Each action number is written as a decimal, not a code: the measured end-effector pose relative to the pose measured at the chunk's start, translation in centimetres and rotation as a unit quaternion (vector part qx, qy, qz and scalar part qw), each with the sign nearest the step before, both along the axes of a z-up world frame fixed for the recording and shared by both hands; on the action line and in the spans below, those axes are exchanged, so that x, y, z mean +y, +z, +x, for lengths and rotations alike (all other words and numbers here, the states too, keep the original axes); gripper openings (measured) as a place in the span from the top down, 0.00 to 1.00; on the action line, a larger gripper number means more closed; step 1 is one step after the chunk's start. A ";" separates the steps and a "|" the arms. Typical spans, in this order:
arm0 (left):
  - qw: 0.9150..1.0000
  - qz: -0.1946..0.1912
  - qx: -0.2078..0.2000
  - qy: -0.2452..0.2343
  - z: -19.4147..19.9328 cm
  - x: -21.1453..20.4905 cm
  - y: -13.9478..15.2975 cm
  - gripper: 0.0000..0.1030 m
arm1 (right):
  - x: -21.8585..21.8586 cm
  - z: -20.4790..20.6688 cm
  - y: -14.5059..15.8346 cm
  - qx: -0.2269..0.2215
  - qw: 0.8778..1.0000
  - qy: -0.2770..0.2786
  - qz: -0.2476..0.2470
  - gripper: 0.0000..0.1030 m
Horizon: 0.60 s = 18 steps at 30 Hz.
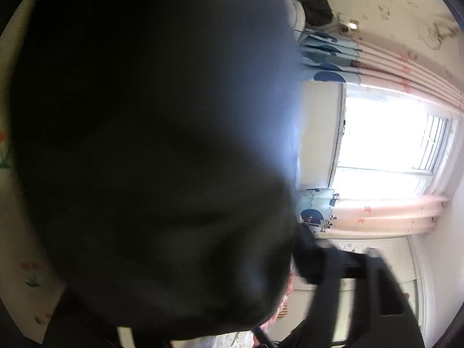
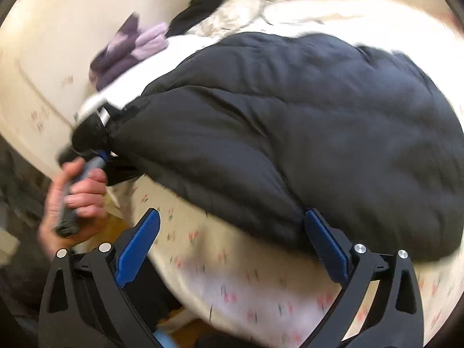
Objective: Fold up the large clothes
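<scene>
The black padded jacket (image 2: 290,133) lies bunched on the floral bedsheet (image 2: 232,266), filling the right wrist view from 9 to 3 o'clock. The garment appears quilted and puffy: soft, compressible, light for its bulk, with a smooth shell likely to slip. Take hold at a seam, hem or cuff, not on the padded panels, which would squash and slide out. The right gripper (image 2: 232,249) stands wide open and empty, its blue pads (image 2: 139,249) straddling the jacket's near edge at 6 o'clock. The left gripper (image 2: 92,133), at 9 o'clock, sits against the jacket's end; motion blur hides its jaws, so its grip cannot be determined. The left wrist view is mostly blocked by dark fabric.
</scene>
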<state>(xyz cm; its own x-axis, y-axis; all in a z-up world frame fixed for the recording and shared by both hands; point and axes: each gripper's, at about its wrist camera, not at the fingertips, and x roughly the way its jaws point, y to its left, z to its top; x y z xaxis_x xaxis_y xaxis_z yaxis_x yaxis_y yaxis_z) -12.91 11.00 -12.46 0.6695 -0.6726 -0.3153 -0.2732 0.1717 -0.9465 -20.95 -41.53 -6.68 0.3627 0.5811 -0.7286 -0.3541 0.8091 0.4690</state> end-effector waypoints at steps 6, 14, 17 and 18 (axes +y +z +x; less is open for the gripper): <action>1.000 -0.002 -0.007 0.001 -0.8 -0.2 -0.2 0.50 | -11.0 -2.8 -3.8 0.106 0.970 -0.116 0.184 0.07; 1.000 0.002 0.010 0.004 -1.7 -0.3 0.0 0.44 | -16.9 -3.4 -6.9 0.128 0.922 -0.186 0.314 0.07; 1.000 0.007 0.012 0.005 -2.0 -0.5 0.2 0.41 | -17.0 -2.4 -6.4 0.117 0.917 -0.181 0.335 0.07; 1.000 0.009 0.013 0.005 -2.1 -0.5 0.2 0.40 | -17.1 -2.0 -6.4 0.114 0.913 -0.181 0.348 0.07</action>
<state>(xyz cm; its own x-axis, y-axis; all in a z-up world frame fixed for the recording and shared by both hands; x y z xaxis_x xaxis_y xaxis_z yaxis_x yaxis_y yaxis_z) -15.02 10.49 -12.21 0.6676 -0.6602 -0.3443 -0.2991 0.1857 -0.9360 -22.95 -58.62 -13.05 0.5077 0.8042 -0.3091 0.0481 0.3318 0.9421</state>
